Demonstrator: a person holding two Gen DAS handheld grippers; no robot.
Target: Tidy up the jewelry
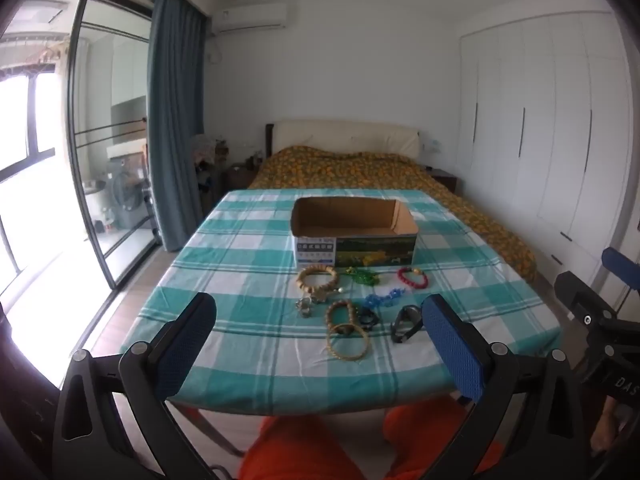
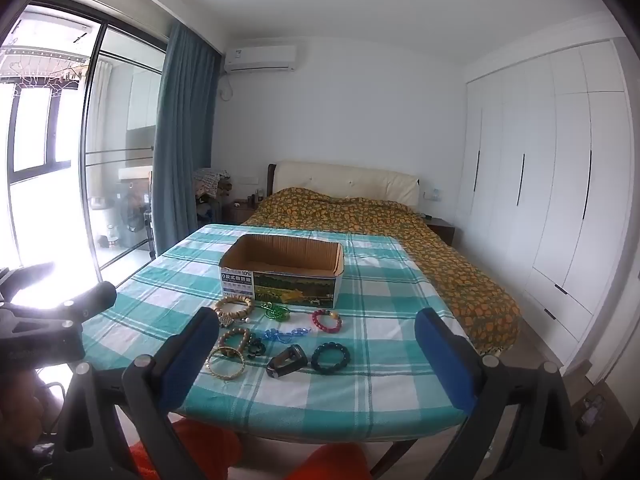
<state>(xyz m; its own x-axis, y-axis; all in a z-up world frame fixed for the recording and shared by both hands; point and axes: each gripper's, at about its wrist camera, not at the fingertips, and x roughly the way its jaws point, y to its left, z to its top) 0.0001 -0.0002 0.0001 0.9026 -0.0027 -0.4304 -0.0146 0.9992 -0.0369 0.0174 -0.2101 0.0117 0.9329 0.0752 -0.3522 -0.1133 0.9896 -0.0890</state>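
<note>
Teal-and-white checked cloth covers the tabletop [image 1: 248, 264] in a bedroom; open cardboard box [image 1: 354, 232], bracelets scattered, both grippers' jaws wide open, empty.

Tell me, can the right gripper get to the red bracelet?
Probably yes. The right gripper has its jaws wide open, and the red bracelet lies alone on the tablecloth, with nothing over it.

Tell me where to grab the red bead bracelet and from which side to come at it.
Grip the red bead bracelet across one bead strand, probably its near arc, coming down from above. It lies flat on the checked cloth as an open ring, so one finger can drop inside and one outside. The right gripper, open and holding nothing, is nearer; the cardboard box crowds the far side.
</note>
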